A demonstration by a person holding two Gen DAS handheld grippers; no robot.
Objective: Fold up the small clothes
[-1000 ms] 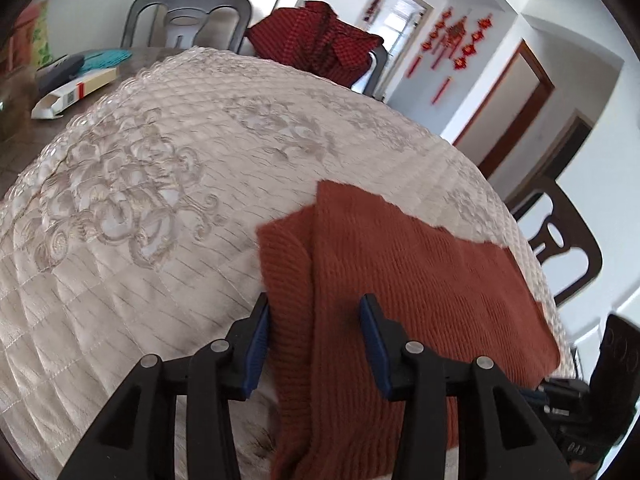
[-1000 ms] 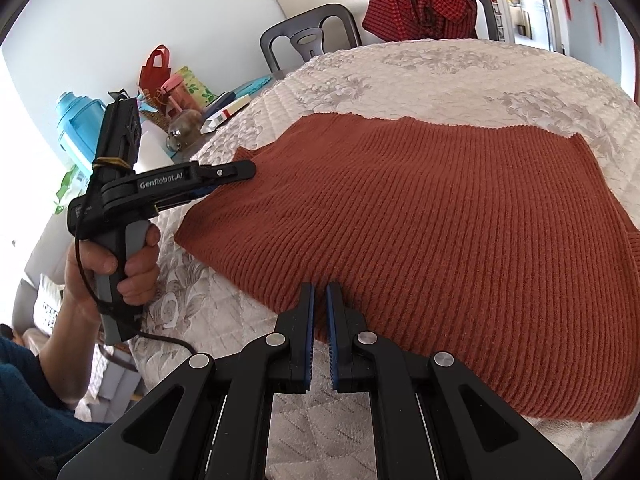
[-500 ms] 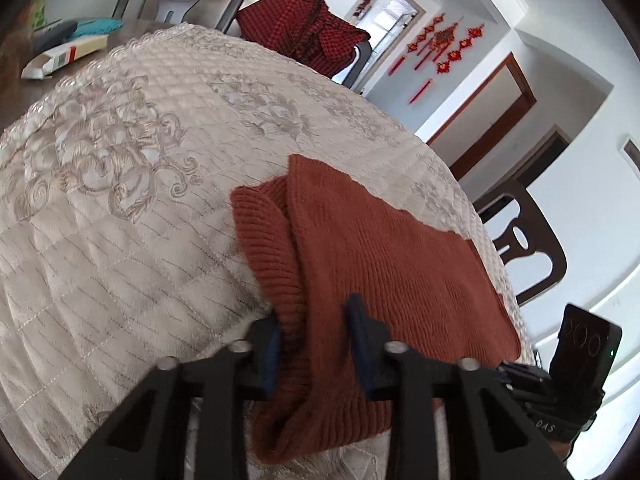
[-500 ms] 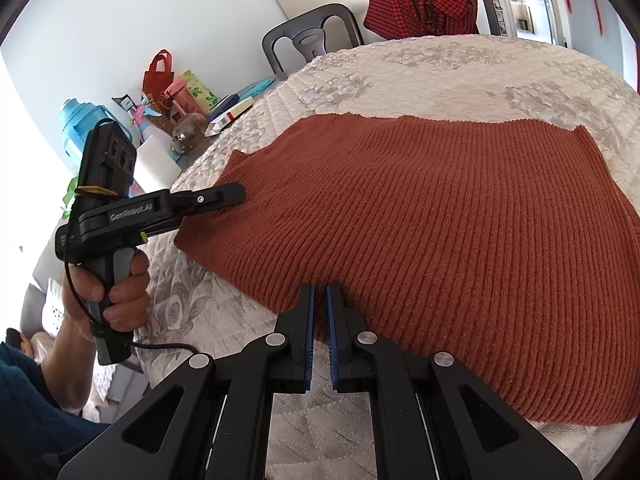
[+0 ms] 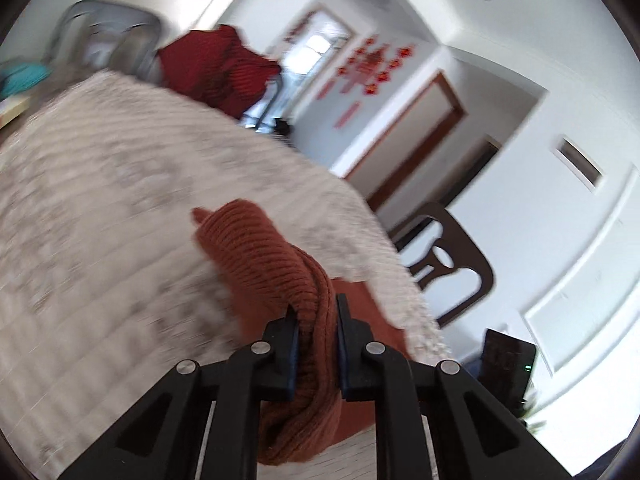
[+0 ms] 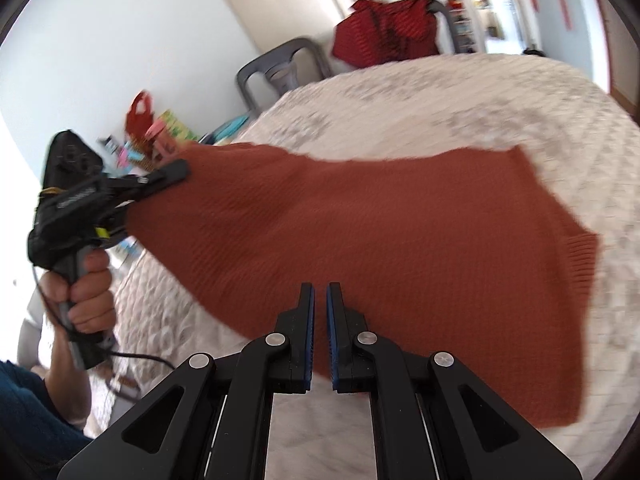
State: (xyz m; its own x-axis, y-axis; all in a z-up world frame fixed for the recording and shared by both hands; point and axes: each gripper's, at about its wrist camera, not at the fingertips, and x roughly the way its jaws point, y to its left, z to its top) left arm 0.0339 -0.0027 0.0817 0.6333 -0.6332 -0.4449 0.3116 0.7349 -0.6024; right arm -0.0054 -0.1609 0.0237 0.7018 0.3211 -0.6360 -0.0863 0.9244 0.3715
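The left gripper point(image 5: 316, 344), its jaws just closing, is clenching the soft, limp knit point(image 6: 380, 236) at its left edge; the right gripper point(image 6: 319, 336) is pinching the lower hem at frame centre.

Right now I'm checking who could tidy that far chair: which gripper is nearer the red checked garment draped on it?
Left. The left gripper lifts the rust sweater's far edge; the right gripper pinches its near edge, farther from the red checked garment.

Black tool point(image 6: 318, 300), blue pads point(image 6: 308, 320), silver screws.
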